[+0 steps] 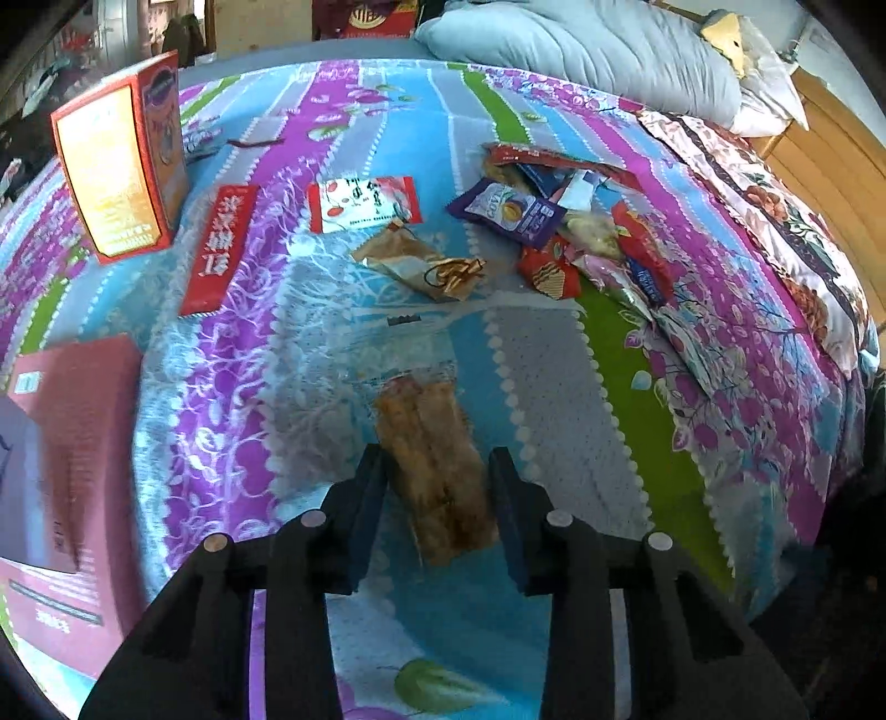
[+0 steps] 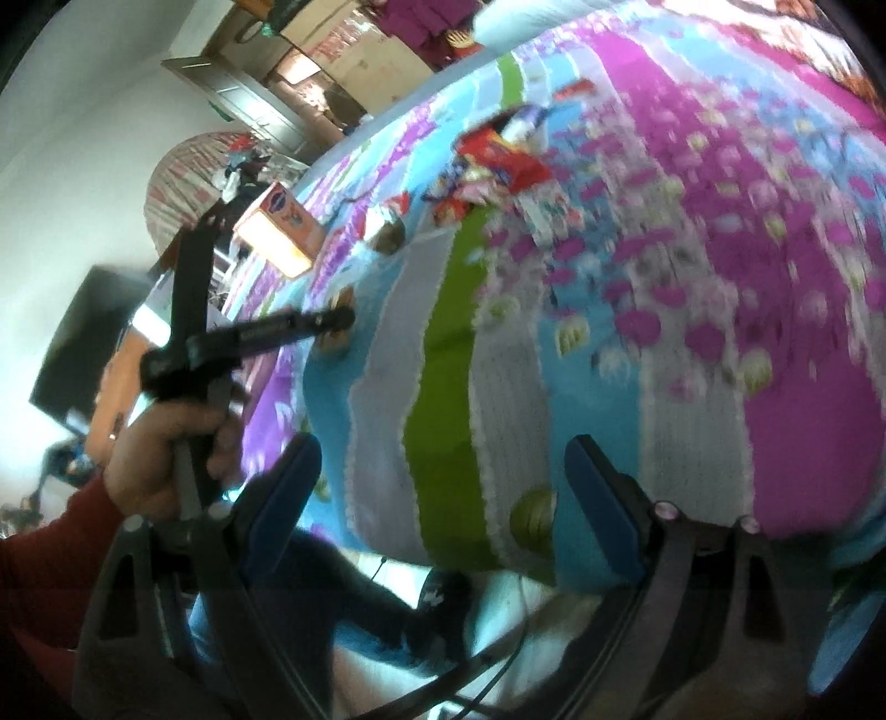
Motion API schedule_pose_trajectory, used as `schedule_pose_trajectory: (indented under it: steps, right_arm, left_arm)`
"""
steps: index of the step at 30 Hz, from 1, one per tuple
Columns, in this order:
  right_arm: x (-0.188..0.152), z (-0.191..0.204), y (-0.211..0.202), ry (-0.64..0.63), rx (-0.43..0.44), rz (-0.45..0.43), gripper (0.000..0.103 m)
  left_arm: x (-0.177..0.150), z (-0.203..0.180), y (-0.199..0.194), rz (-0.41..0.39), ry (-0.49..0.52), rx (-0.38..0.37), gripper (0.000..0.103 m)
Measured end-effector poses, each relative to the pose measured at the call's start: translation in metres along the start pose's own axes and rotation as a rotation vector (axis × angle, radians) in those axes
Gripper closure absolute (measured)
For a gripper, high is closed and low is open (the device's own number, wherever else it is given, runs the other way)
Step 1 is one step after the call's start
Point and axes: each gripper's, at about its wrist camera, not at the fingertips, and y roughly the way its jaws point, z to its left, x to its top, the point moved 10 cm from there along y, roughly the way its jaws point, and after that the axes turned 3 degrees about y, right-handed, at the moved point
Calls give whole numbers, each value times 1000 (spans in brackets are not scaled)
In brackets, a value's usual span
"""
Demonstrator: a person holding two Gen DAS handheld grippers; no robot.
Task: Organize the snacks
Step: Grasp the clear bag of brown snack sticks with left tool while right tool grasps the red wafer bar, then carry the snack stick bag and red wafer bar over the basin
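A clear pack of brown pastry sticks (image 1: 426, 421) lies lengthwise on the striped bedspread (image 1: 554, 387). My left gripper (image 1: 436, 454) points down at it and is shut on its near end, one dark finger against each long side. Further back lie a gold-bow pack (image 1: 426, 266), a red-and-white pack (image 1: 362, 205) and a long red pack (image 1: 219, 249). A pile of mixed snacks (image 1: 559, 221) sits to the right. My right gripper (image 2: 443, 443) hangs open over the bed's near edge with nothing between its blue pads. In the right wrist view a hand (image 2: 160, 443) holds the left gripper.
An orange-red box (image 1: 122, 160) stands upright at the back left, and a pink box (image 1: 72, 443) lies at the near left. A folded blue duvet (image 1: 581, 50) and a flowered quilt (image 1: 775, 221) line the far and right sides.
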Motion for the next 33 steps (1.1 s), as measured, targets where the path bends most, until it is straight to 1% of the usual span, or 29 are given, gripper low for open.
schedule_pose_trajectory:
  steps: [1, 2, 5, 6, 8, 10, 11, 12, 16, 19, 21, 25, 26, 27, 28, 33]
  right_arm:
    - [19, -1, 4, -35, -10, -13, 15]
    - [34, -1, 8, -62, -16, -24, 19]
    - [85, -1, 29, -147, -47, -32, 22]
    - [107, -2, 40, -178, -74, -36, 26]
    - [136, -6, 61, -219, -106, -34, 29]
    - [155, -13, 84, -248, -144, -9, 37]
    - [160, -17, 94, -253, -159, 7, 45]
    - [164, -20, 102, -253, -169, 22, 47]
    - [166, -31, 130, -281, -210, 83, 48]
    - [166, -34, 139, -299, -238, 98, 58]
    - [167, -38, 138, -292, -253, 88, 70]
    - [171, -36, 128, -280, -262, 37, 72]
    - [172, -33, 124, -283, -259, 23, 77]
    - [173, -29, 119, -289, -258, 10, 78]
    - [174, -23, 111, -298, -254, -12, 78]
    - [176, -1, 89, -317, -227, -52, 78]
  left_arm:
    - [0, 2, -3, -5, 0, -4, 65]
    - [0, 2, -5, -5, -2, -14, 65]
    - [2, 2, -9, -1, -21, -39, 65]
    - [2, 2, -9, 0, -30, -50, 65]
    - [4, 3, -13, 1, -54, -69, 65]
    - [7, 1, -17, -9, -54, -76, 65]
    - [9, 0, -20, -15, -52, -82, 65]
    - [11, -1, -23, -22, -45, -82, 65]
    - [18, -4, -28, -48, 1, -56, 65]
    - [21, -4, -27, -50, 28, -26, 65]
    - [23, -4, -25, -54, 54, 4, 65]
    - [24, -2, -25, -61, 87, 46, 65]
    - [25, -2, -26, -65, 90, 51, 65]
    - [25, -2, -26, -67, 93, 54, 65]
    - [26, -2, -27, -69, 95, 57, 65]
    - [30, -2, -36, -90, 106, 69, 65]
